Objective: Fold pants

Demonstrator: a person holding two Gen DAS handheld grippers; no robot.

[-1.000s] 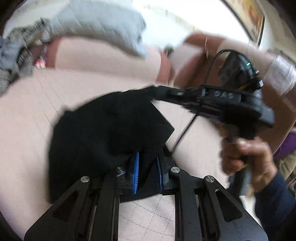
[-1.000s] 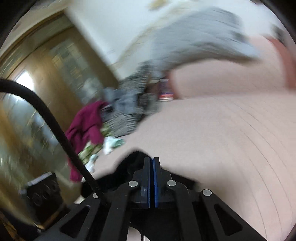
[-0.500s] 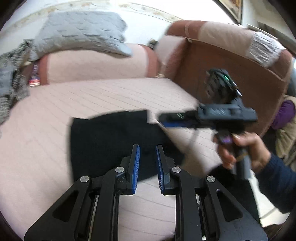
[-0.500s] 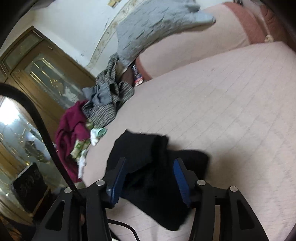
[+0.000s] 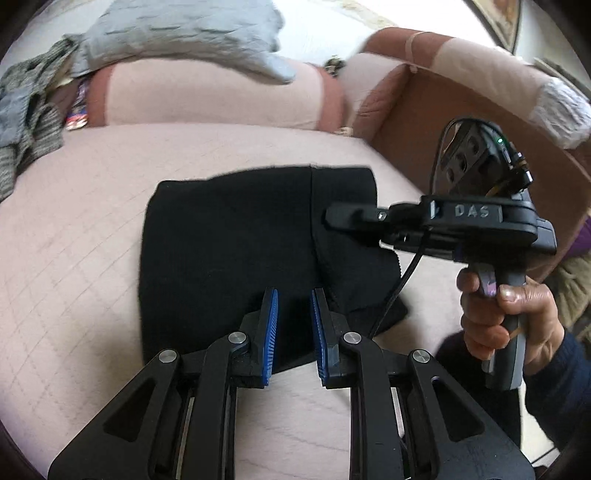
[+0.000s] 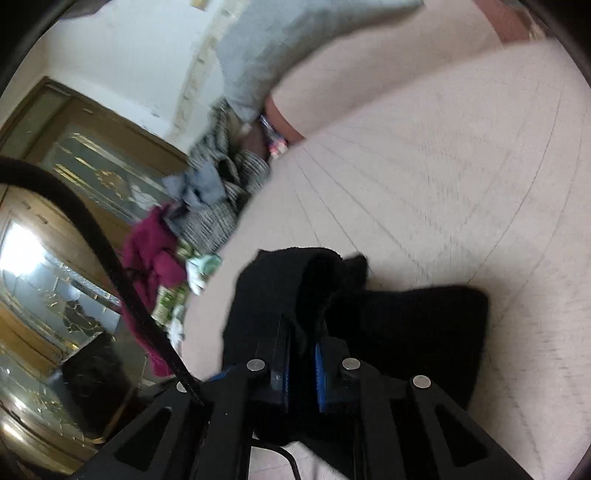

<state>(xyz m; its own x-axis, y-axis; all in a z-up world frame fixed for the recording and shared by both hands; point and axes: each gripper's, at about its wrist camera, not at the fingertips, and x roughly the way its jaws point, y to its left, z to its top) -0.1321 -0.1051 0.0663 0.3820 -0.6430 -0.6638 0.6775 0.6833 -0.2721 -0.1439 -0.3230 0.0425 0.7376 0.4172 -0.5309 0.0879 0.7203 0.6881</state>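
left gripper: blue pads apart, poised over the near edge of the black pants, nothing between them. pants lie folded into a flat dark block on the pink quilted sofa seat, right side rumpled and layered. right gripper clamped on a raised fold of that cloth. beyond: grey blanket on the backrest
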